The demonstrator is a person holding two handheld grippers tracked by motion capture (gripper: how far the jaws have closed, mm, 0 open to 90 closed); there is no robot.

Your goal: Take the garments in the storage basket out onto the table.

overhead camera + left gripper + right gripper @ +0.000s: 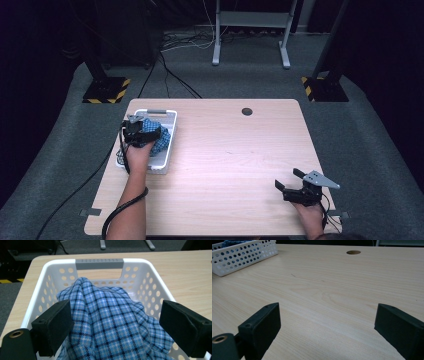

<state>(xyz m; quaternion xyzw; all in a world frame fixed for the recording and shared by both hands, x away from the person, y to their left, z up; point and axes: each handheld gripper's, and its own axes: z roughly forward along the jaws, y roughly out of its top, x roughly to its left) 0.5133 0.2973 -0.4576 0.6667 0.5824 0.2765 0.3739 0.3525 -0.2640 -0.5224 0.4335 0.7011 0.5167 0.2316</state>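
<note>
No readable text, label, brand, number or sign appears on anything in these views.

Most of the tabletop [225, 165] is bare wood, so there's loads of room across the middle and right. The only real obstacle is the white basket [169, 131] at the left edge, and the bunched-up blue plaid cloth [112, 322] fills most of it.

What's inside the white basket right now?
A bunched blue plaid cloth fills most of the white basket, with the left gripper open around it. Whatever lies beneath the cloth is covered.
</note>
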